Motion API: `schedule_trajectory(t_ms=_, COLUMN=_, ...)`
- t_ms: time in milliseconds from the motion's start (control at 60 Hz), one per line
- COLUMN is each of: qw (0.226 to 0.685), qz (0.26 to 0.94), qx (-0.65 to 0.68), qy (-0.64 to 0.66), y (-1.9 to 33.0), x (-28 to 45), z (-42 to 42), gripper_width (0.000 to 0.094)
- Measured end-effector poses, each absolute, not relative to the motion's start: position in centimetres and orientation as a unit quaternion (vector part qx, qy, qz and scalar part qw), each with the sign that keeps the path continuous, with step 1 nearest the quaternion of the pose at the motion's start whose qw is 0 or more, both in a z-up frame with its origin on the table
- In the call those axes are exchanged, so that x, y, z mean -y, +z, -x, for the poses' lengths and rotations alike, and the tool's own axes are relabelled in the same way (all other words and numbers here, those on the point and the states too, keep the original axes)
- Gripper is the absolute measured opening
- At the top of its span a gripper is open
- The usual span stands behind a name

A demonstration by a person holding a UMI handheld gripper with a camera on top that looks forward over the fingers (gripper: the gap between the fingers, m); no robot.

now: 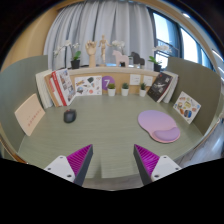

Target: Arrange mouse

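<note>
Magenta pads: the gripper [112,165] is held level above the near table edge, fingers spread wide, nothing between them.
Table [105,125]: grey-green top.
Mouse [69,116]: small, dark, beyond the left finger, well apart from it.
Mouse pad [157,125]: pink, rounded, far ahead of the right finger.
Shelf [110,82]: books and plants behind.

Bare table [105,125] lies ahead of the fingers; mouse [69,116], mouse pad [158,123] and what seem propped books [58,88] flank it
</note>
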State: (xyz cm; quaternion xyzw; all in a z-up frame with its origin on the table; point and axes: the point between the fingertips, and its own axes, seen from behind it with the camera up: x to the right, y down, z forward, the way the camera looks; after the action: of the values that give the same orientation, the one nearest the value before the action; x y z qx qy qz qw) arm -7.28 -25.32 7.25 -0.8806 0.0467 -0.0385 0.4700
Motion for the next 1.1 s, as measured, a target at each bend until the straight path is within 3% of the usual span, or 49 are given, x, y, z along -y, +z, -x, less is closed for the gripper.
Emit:
schedule_trajectory(t_ms=283, qw=0.431, qz=0.902, qx=0.01, qy=0.022, y=0.9, x=16.6, z=20.9, gripper_width=0.0826)
schedule_trajectory(t_ms=783, qw=0.423, qz=0.906, qx=0.02, qy=0.021, y=-1.4, x=-1.7, z=27.3, gripper_width=0.0824)
schedule_trajectory(t_ms=867, qw=0.42, qz=0.907, qx=0.021, qy=0.014, y=-1.4, x=-2.5, z=27.2, gripper_width=0.0732)
schedule_trajectory(t_ms=967, qw=0.415, qz=0.91, qx=0.016, qy=0.013, y=-1.5, x=-2.8, z=27.0, gripper_width=0.0528)
schedule_trajectory(t_ms=1100, qw=0.411, qz=0.911, qx=0.022, qy=0.016, y=-1.6, x=-2.8, z=26.9, gripper_width=0.0476)
